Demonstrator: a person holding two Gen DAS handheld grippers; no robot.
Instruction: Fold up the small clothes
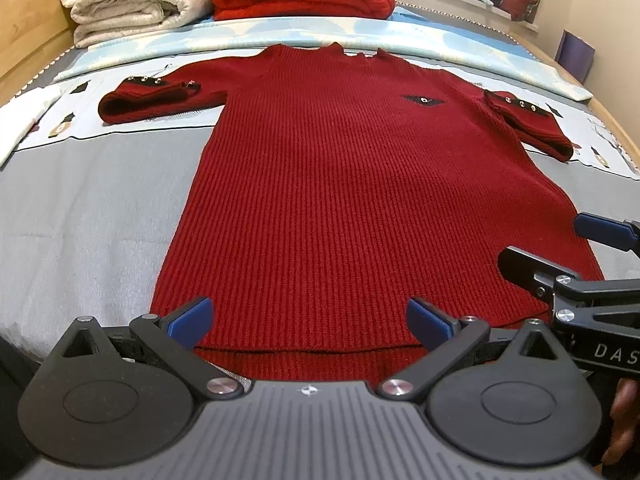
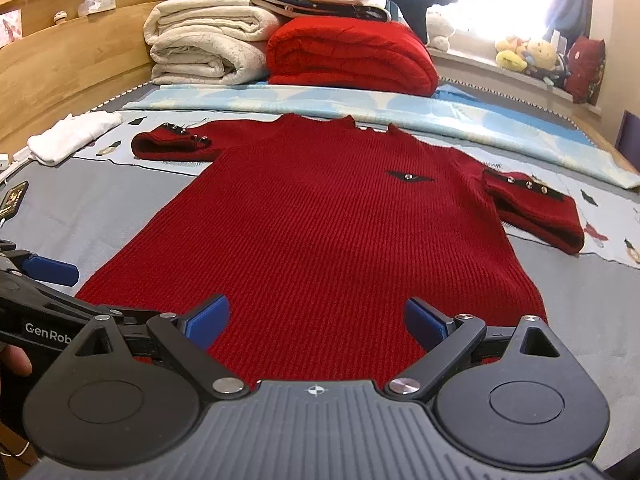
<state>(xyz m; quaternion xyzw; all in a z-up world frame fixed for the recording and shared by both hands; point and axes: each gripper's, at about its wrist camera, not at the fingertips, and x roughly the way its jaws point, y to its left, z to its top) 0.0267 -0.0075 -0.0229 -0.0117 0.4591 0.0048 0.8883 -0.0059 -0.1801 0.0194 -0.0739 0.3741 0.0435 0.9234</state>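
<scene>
1. While you look along the left wrist view, your left gripper (image 1: 308, 320) stands with jaws spread wide and empty at the hem of the red knit top (image 1: 352, 184), which lies flat on the bed (image 1: 80, 208), its long axis running straight away toward the collar.
2. From the right wrist view, your right gripper (image 2: 316, 320) is likewise spread and empty over the hem; both sit about equally near, 1 per side.
</scene>
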